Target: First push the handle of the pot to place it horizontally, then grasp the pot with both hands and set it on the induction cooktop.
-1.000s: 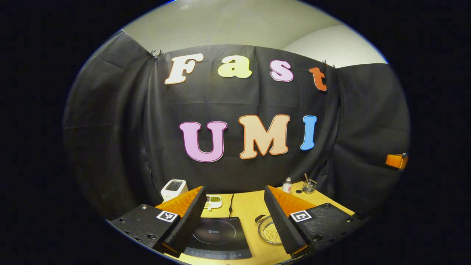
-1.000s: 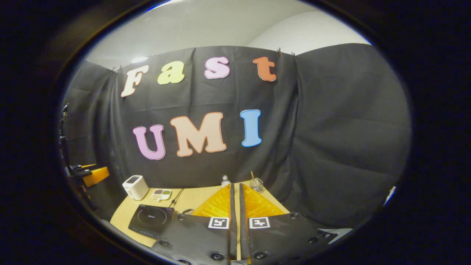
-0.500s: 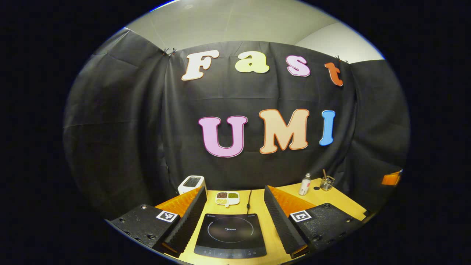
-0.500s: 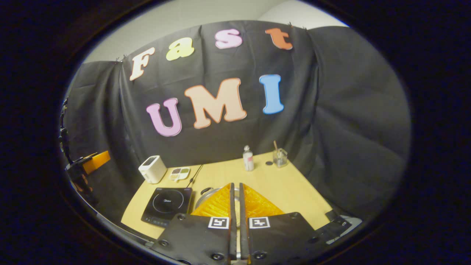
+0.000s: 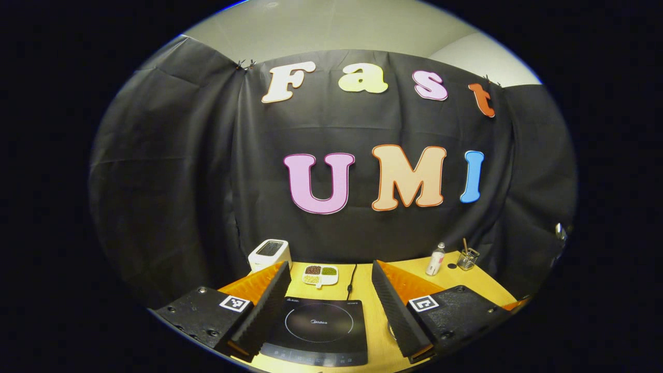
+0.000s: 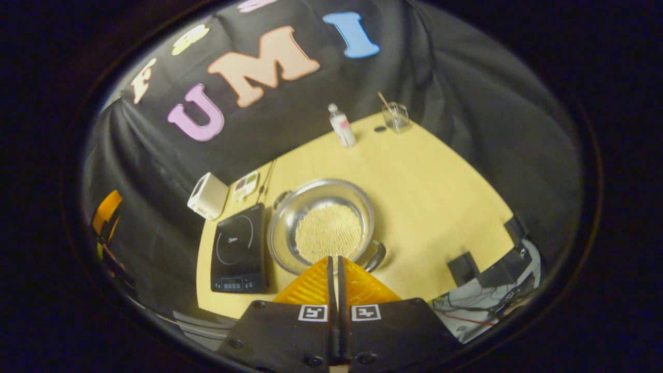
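The wooden table (image 6: 440, 191) spreads out ahead of and below the right claw (image 6: 333, 261), pale and bare over most of its right half. In the right gripper view that claw has its two fingers pressed together with only a thin slit between them and nothing pinched, and its tips sit just above the near rim of the pot (image 6: 321, 225).

The pot is a shiny steel bowl, straight ahead of the right claw at the middle of the table, with a bed of pale grains in its bottom. One loop handle (image 6: 377, 256) lies at the near right, just beside the claw's tips; the other (image 6: 280, 198) is at the far left.

Left of the pot, almost touching its rim, lies the black induction cooktop (image 6: 239, 249), flat, with a ring on its glass and a control strip at its near edge. In the left gripper view the left claw (image 5: 331, 274) is spread wide and holds nothing, and the cooktop (image 5: 317, 329) lies between and below its fingers.

Beyond the cooktop stand a white box-shaped appliance (image 6: 208, 196) and a small divided dish (image 6: 245, 185), with a dark cord (image 6: 267, 178) beside it. Far ahead, well apart from the pot, are a small bottle (image 6: 342, 126) and a clear glass with a stick (image 6: 394, 115).
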Motion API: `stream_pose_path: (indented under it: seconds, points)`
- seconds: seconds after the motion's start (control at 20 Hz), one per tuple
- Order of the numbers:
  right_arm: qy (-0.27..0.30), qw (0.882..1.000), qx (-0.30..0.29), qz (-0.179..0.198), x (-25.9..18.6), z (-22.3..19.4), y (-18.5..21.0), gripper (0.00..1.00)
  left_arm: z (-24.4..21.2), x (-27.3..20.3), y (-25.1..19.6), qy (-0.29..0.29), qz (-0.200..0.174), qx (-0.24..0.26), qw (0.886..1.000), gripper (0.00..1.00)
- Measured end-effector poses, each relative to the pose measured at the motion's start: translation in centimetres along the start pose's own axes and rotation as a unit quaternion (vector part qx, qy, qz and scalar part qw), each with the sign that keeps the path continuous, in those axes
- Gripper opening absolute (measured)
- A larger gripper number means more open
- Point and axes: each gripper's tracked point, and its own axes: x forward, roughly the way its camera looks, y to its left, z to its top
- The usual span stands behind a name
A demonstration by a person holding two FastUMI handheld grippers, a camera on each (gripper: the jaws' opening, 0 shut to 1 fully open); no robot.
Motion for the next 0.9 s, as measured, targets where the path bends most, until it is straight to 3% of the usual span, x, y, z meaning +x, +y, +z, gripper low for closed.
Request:
stream_pose_path:
  seconds: [0.2, 0.25, 0.35, 0.4, 0.9]
  points:
    - [0.101, 0.994, 0.033, -0.004, 4.2, -5.1, -2.3, 0.03, -0.6, 0.9, -0.9, 0.012, 0.019, 0.007, 1.000, 0.95]
    - [0.124, 0.991, 0.039, -0.001, 5.1, -5.9, -2.3, 0.03, -0.9, 1.1, -1.0, 0.019, 0.024, 0.006, 0.999, 0.92]
    - [0.160, 0.986, 0.044, 0.004, 6.4, -7.5, -2.3, 0.03, -1.9, 1.4, -0.9, 0.034, 0.037, 0.005, 0.999, 0.99]
    - [0.175, 0.983, 0.047, 0.006, 6.9, -8.1, -2.3, 0.03, -2.3, 1.2, -0.7, 0.041, 0.045, 0.004, 0.998, 0.95]
    - [0.262, 0.962, 0.068, 0.033, 11.0, -10.1, -1.4, 0.03, -5.3, 0.8, 0.4, 0.090, 0.122, -0.017, 0.988, 0.93]
